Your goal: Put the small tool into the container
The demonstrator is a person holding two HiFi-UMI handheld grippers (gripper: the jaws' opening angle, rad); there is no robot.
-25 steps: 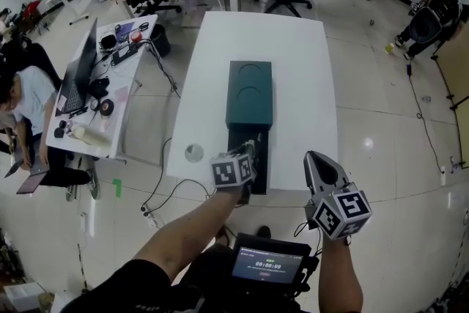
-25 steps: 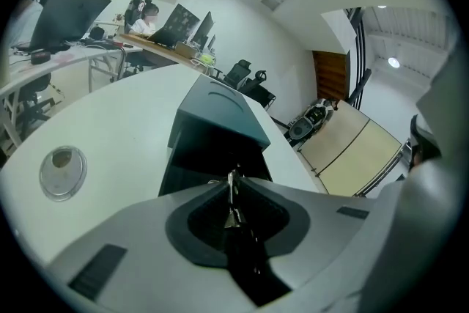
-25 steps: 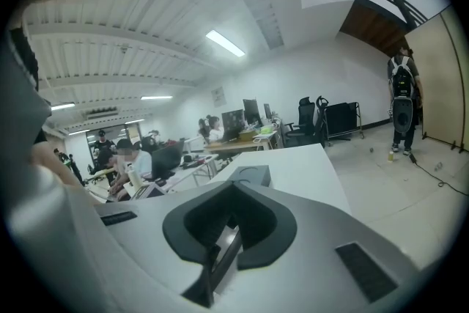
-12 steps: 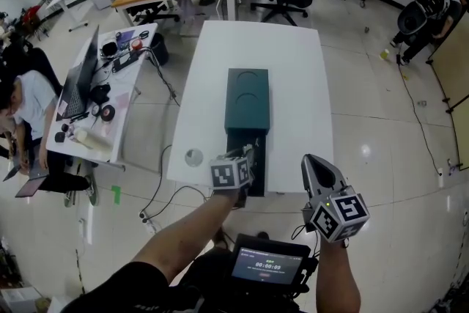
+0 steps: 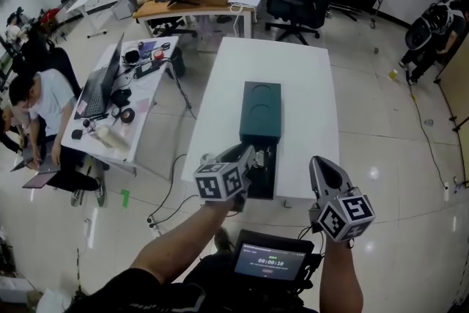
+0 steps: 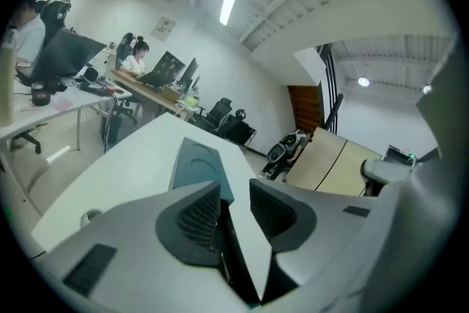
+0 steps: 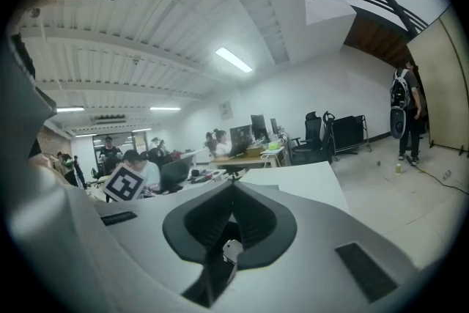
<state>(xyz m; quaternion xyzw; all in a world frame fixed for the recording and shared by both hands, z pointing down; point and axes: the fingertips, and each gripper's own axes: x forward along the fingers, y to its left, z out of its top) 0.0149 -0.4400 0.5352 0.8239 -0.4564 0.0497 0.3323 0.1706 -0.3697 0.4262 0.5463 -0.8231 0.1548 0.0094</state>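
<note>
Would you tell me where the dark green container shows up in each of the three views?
Head view: the container sits at centre, on the white table.
Left gripper view: the container shows just left of centre, above the jaws.
Right gripper view: not made out; the jaws cover that spot.
Shared landmark: the white table.
</note>
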